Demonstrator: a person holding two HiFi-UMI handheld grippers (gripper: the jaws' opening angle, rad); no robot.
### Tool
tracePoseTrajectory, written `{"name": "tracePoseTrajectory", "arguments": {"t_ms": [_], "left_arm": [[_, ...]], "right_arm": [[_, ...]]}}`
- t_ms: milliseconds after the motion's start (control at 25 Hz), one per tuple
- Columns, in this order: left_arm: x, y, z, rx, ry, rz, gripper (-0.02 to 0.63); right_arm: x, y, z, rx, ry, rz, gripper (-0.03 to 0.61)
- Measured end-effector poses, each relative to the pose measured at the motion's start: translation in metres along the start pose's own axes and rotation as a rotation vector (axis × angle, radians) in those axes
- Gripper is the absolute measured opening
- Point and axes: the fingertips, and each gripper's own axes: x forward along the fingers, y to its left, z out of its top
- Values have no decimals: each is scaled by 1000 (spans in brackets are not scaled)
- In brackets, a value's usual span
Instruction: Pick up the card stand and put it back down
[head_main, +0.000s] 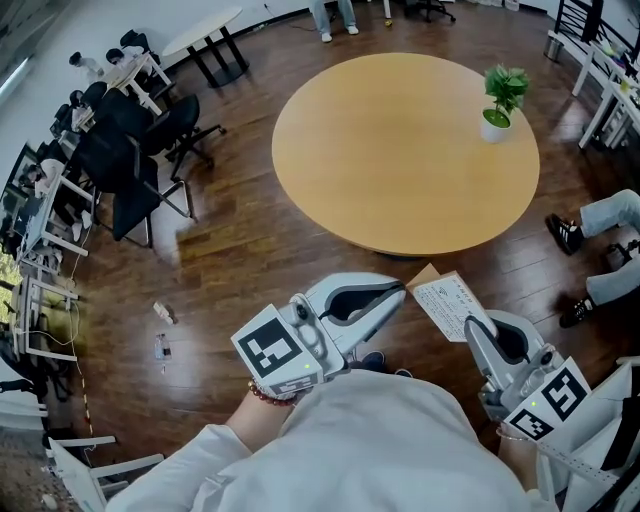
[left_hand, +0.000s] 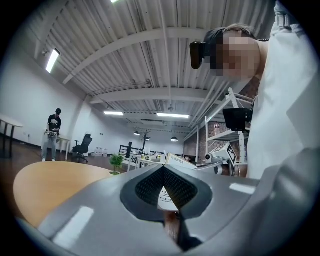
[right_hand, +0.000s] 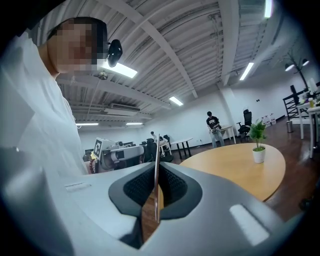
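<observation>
Head view: my right gripper (head_main: 472, 322) holds card stand (head_main: 450, 302), white printed card, in air over wood floor (head_main: 230, 260), just short of near edge of round desk (head_main: 400, 150). Left gripper (head_main: 398, 290) just beside card. Potted plant (head_main: 500, 100) stands on far side of desk.

Left gripper view: fingers (left_hand: 147, 187) closed tip to tip, nothing between them; card stand visible beyond tips.

Right gripper view: fingers clamped on card stand, seen edge-on, upright.

left tool (head_main: 398, 290): grey, black-white marker cube (head_main: 278, 348) | right tool (head_main: 470, 328): same | sleeves (head_main: 200, 462): white | wrist: red bead bracelet (head_main: 268, 394), seemingly
</observation>
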Motion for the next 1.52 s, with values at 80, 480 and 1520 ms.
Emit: {"name": "tracePoseTrajectory", "arguments": {"t_ms": [80,480,1520], "left_arm": [[2,4,0,-1,1,3,2],[-11,25,-16,25,50,15,2],[-3,258,-29,-3,95,116,2]], "right_arm": [[1,-4,-1,8,0,-2,18],[21,-20,-10,48,12,-28,18],[187,-250,29,-8,70,-134,18]]}}
